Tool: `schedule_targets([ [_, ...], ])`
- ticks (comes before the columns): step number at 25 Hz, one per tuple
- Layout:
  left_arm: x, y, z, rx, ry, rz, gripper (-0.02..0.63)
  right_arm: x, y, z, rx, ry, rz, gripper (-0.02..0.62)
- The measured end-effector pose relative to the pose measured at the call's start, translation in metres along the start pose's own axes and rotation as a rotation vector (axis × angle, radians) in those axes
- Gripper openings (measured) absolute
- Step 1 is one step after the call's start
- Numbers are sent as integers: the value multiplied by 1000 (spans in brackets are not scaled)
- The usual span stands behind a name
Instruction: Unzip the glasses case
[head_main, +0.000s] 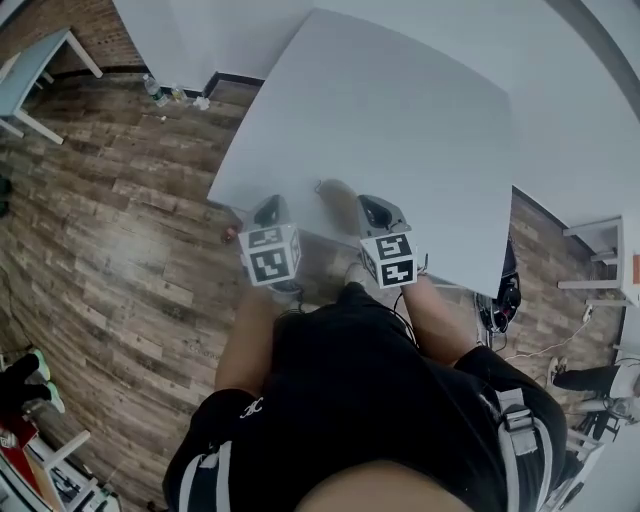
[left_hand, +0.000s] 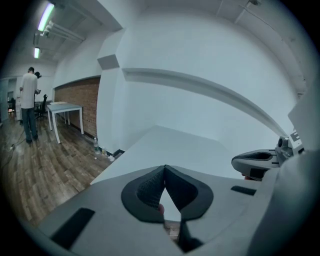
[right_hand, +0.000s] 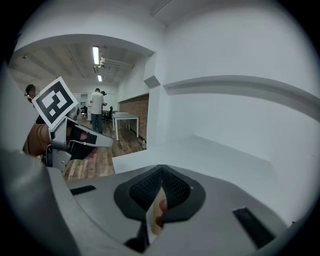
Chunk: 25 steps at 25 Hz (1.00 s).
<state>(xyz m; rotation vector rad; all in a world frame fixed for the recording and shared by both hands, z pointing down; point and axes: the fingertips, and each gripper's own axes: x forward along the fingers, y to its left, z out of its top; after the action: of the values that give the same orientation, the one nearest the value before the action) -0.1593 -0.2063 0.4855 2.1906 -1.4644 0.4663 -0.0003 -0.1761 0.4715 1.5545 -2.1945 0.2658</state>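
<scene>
White bench (head_main: 400, 120) carries a pale shape (head_main: 335, 200) at frame centre, possibly the glasses case; uncertain. Both left gripper (left_hand: 164, 167) and right gripper (right_hand: 161, 169) are pressed together, empty. Expect a light, rigid shell; pinch the zipper pull.

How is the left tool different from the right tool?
The left tool sits just at the white table's near edge; the right tool reaches farther over it. The left tool's marker cube shows a different black-and-white pattern from the right tool's. Both are shut, with nothing between their jaws.
</scene>
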Motion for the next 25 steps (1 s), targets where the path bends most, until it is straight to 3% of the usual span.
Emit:
schedule_targets([
  [14,82,-86,31,-18,65,147,-6,51,-121,-14,60,21,206,5],
  [19,93,-88,18,-73,118,233,-6,67,-128,-45,92,107,349,5],
  [25,96,-63,-24,-35,242,264,-6,93,-111,-83,175,225,465,5],
])
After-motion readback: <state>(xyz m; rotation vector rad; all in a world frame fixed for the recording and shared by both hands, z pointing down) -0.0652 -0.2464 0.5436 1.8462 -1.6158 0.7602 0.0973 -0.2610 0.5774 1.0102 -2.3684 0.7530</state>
